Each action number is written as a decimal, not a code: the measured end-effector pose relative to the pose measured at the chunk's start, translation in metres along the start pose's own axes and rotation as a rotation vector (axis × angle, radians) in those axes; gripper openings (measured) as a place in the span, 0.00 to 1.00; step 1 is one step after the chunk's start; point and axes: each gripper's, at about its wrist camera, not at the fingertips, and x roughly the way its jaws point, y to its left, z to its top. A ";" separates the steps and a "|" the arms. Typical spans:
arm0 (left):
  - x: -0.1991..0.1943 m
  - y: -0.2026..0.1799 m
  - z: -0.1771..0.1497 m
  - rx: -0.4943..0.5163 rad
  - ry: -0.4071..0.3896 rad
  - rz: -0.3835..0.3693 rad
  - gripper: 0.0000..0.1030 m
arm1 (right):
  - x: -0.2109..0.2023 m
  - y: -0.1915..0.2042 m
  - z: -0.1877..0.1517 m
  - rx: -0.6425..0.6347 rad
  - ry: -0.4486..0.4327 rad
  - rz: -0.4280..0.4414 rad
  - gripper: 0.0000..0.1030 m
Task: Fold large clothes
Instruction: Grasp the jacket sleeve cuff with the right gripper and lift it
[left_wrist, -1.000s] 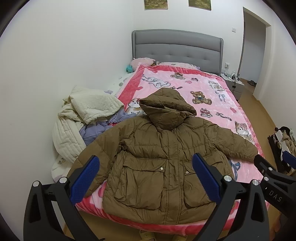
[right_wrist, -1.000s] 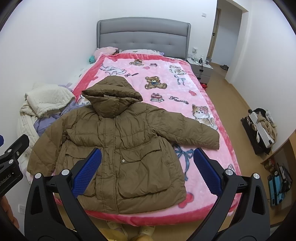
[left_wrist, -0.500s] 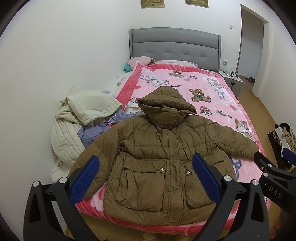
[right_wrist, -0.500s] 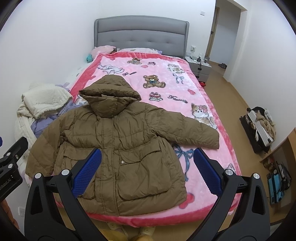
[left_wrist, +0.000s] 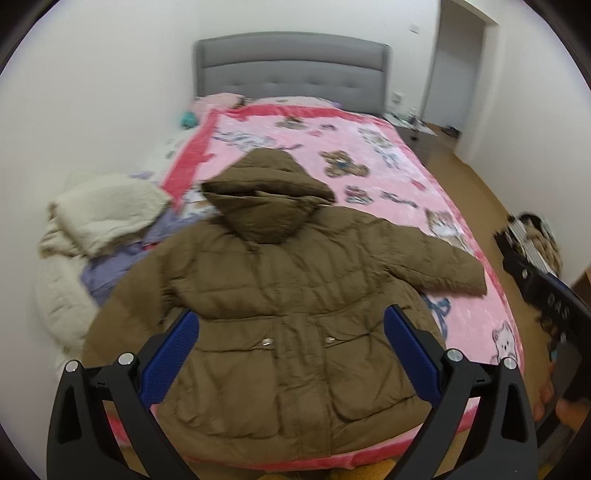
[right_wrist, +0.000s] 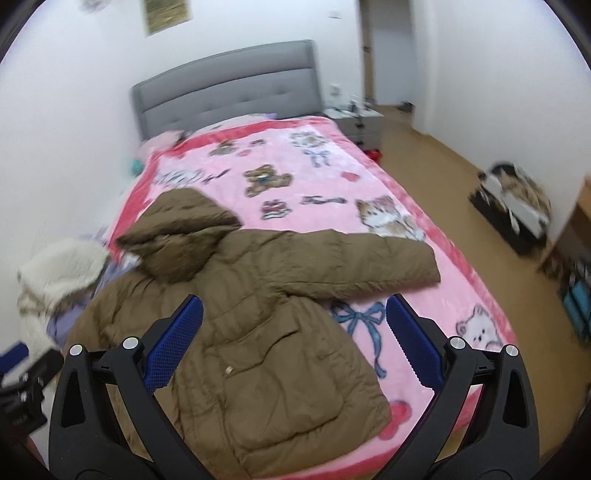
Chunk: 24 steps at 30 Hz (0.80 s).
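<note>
Currently a puffy, quilted brown hooded jacket (left_wrist: 295, 302) is lying face up and unfolded across the foot of the bed, on a plush pink blanket (left_wrist: 369, 147) printed with bears and bows, its sleeves spread outward. Both claws are hovering above it: the left gripper (left_wrist: 291, 354) is gaping wide, holding nothing, and the right gripper (right_wrist: 295, 343) is likewise gaping wide and empty. Beside the jacket, a fluffy cream pile of clothes (left_wrist: 92, 221) is sitting against the wall.
</note>
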 end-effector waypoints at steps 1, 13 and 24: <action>0.009 -0.011 0.003 0.026 0.008 -0.002 0.96 | 0.011 -0.015 0.001 0.040 0.009 0.002 0.92; 0.103 -0.155 0.036 0.117 0.083 -0.036 0.96 | 0.200 -0.216 0.016 0.461 0.180 0.004 0.87; 0.190 -0.234 0.034 0.197 0.144 -0.038 0.96 | 0.351 -0.318 -0.033 0.787 0.290 0.064 0.75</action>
